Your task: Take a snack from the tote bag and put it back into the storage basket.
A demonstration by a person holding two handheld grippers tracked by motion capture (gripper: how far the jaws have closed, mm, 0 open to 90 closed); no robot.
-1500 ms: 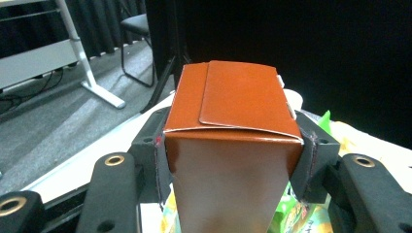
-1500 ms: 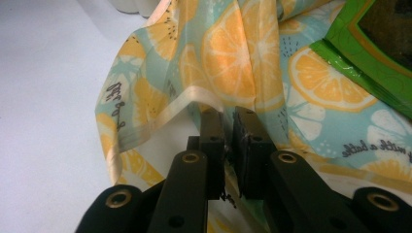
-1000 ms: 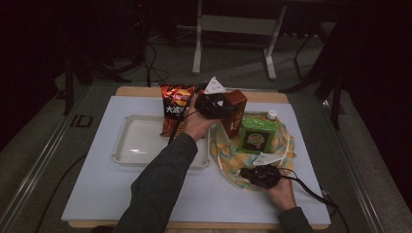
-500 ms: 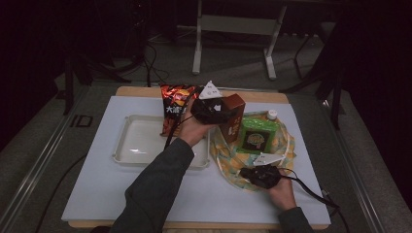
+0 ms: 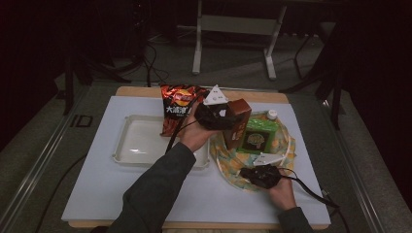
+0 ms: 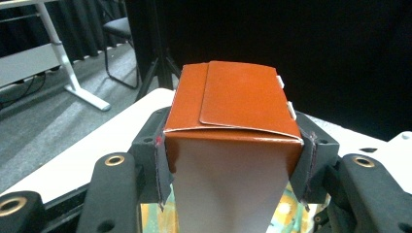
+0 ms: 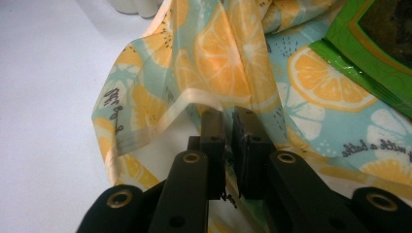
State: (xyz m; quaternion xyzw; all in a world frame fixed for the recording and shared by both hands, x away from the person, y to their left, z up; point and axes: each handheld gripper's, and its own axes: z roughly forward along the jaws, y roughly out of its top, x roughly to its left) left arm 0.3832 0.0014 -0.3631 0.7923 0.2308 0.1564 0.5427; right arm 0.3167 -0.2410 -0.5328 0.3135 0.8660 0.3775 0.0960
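My left gripper (image 5: 214,115) is shut on a brown carton (image 5: 238,124), and its pads press the carton's two sides just below the folded top (image 6: 233,111). The carton is upright over the left part of a lemon-print bag (image 5: 228,162). I cannot tell whether its base rests on anything. A green pack (image 5: 260,136) lies inside the bag. My right gripper (image 5: 260,174) is at the bag's near edge. Its jaws (image 7: 228,121) are shut on the bag's rim (image 7: 194,97), which is lifted off the white tabletop. The green pack (image 7: 379,58) lies beyond them.
A red chips bag (image 5: 176,109) stands behind a clear empty tray (image 5: 138,143) at the left. A white bottle cap (image 5: 272,114) pokes up behind the green pack. The white board (image 5: 121,194) ends close to the person. Table legs and cables lie on the floor beyond.
The left hand has brought the brown carton a little nearer to the person, over the bag's left part. The right gripper has stayed on the bag's rim.
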